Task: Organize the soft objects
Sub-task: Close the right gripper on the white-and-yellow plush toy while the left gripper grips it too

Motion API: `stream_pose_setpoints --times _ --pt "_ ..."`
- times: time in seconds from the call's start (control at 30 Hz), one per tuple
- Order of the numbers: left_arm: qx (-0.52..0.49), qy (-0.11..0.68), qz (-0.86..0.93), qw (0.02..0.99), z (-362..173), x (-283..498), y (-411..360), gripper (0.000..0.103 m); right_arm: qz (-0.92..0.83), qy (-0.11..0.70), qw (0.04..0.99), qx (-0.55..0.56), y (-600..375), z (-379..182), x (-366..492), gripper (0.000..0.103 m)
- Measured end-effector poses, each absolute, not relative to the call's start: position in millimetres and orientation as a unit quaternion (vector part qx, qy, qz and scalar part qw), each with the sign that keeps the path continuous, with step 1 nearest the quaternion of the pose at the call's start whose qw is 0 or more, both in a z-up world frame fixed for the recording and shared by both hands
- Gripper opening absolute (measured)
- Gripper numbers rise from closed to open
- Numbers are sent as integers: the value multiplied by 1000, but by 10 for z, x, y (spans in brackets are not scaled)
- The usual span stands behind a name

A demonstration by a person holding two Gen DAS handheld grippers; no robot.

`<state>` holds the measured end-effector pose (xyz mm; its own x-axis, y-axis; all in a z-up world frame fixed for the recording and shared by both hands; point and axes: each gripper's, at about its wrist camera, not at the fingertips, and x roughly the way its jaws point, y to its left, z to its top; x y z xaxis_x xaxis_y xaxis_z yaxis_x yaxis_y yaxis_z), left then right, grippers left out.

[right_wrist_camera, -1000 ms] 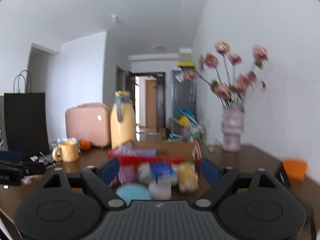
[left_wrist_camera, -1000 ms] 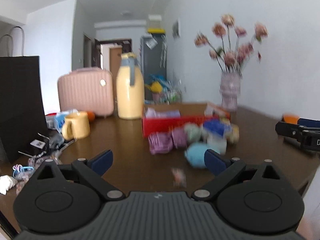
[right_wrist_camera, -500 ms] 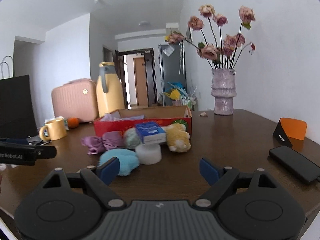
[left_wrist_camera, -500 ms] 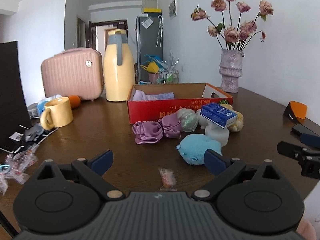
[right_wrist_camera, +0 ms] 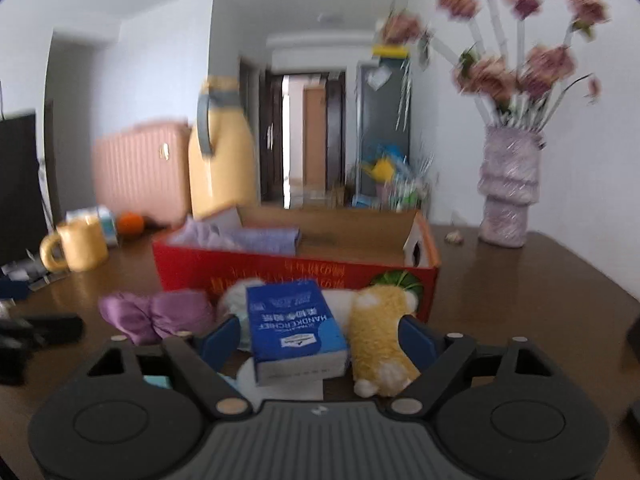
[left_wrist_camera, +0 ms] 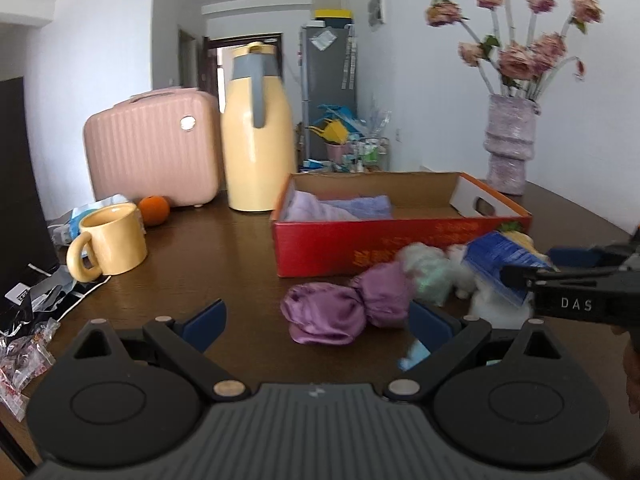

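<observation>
Low in the frame our right tool (right_wrist_camera: 320, 338) is closing around the blue handkerchief pack (right_wrist_camera: 294, 330) and yellow plush (right_wrist_camera: 380, 340) before the red box (right_wrist_camera: 296, 276), our left tool (left_wrist_camera: 318, 318) open near the purple cloth (left_wrist_camera: 324, 314), so we risk pinching two things together.

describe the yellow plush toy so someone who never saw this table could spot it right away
Start at the red cardboard box on the brown table. A small heap lies against its front wall, and the yellow plush toy is at the heap's right end, beside the blue tissue pack. It alone is fuzzy yellow with white tips.
</observation>
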<state>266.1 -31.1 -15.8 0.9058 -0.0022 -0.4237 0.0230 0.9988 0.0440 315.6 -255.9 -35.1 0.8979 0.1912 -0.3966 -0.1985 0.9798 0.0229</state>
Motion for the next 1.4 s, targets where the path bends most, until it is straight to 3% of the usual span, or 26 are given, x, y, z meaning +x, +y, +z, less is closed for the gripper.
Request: stream_pose_setpoints --times 0.03,0.2,0.3,0.37,0.4,0.5,0.6,0.73,0.97,1.0,1.03,1.13,1.4 --pt "21 217 -1 976 -158 2687 -276 100 116 210 971 -9 -2543 -363 3237 51" --pt "3 222 33 974 -190 2813 -66 100 162 174 971 -25 -2296 -231 3206 50" --pt "-22 220 54 974 -196 2849 81 100 276 200 939 -42 -2040 -250 3144 51" --pt "-45 234 61 969 -244 2914 159 99 325 214 920 -52 -1889 -323 3141 58" --pt "-51 243 61 967 -275 2946 169 99 324 219 919 -56 -1832 -363 3163 67" --pt "-48 254 47 965 -363 2980 139 99 256 214 940 -71 -1794 -377 3187 68" --pt "-44 252 39 966 -403 2975 108 99 219 166 960 -48 -2099 -168 3040 78" --pt "-58 248 29 967 -394 2980 68 99 102 168 980 -28 -2677 -178 3171 78" --pt "-49 239 5 970 -354 2948 -41 99 68 254 965 6 -2961 -507 3593 67" --pt "-51 236 6 970 -327 2919 -38 99 76 257 964 9 -2957 -542 3626 52" --pt "-55 233 6 971 -300 2886 -34 99 83 259 962 14 -2950 -592 3624 45" --pt "-51 223 5 973 -207 2751 -35 99 74 265 961 32 -2967 -598 3621 41" --pt "-28 208 -33 977 -17 2202 -236 99 16 168 984 60 -3200 -125 3014 40"
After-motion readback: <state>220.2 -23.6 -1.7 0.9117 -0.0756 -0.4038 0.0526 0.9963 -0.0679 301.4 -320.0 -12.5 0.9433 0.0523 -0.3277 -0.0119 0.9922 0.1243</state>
